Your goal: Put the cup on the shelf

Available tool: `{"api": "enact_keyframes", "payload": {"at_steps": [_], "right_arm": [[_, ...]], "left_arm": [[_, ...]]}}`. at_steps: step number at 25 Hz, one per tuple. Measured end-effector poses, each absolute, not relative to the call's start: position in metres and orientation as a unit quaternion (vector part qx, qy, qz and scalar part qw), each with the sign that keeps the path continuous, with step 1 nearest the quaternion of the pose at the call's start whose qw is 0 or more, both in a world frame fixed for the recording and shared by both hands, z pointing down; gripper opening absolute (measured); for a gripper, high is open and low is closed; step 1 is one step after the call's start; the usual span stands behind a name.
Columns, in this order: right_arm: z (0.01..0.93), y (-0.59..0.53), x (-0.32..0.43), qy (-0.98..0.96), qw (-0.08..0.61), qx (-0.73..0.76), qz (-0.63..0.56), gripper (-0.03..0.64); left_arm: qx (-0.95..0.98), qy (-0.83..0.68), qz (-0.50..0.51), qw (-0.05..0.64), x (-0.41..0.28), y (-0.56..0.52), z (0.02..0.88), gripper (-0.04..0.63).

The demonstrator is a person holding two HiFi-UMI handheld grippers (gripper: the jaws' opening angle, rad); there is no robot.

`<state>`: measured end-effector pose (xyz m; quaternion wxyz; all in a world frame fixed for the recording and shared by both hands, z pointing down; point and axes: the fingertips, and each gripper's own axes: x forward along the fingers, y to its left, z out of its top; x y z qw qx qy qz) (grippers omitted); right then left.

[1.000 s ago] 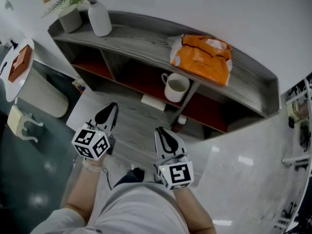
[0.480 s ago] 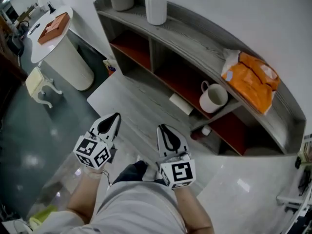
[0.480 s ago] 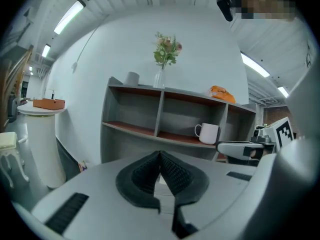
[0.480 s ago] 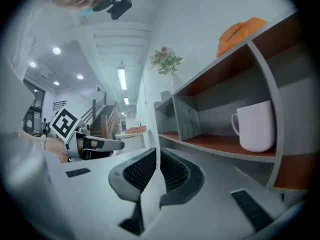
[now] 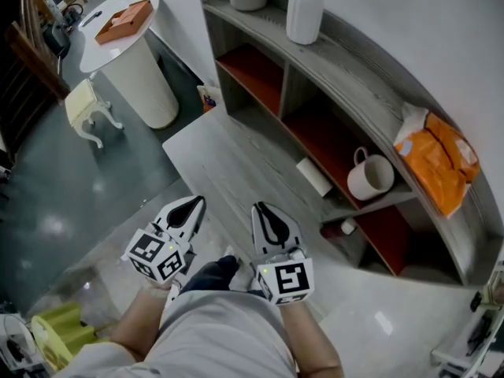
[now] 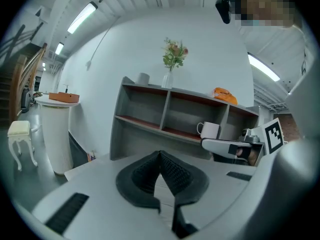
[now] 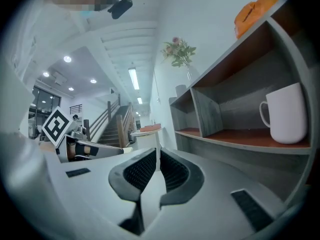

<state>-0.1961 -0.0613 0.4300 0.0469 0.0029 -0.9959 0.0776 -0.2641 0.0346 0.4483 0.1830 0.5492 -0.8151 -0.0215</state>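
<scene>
Emptily closed: left gripper (image 5: pixel 198 201), right gripper (image 5: pixel 258 208).

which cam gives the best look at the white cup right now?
Right gripper view: the cup is big and side-on, handle to the left, standing on the red shelf board. Head view shows the cup small, from above, looking into its mouth. Left gripper view has it tiny and distant.
</scene>
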Motion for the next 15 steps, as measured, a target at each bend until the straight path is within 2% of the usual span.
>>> {"api": "enact_keyframes", "payload": {"at_steps": [15], "right_arm": [[0.439,-0.046,-0.19,-0.995,0.058,-0.031,0.074,0.035]], "left_arm": [[0.517,-0.832,-0.025,0.197,-0.247,0.056,0.457,0.015]]}}
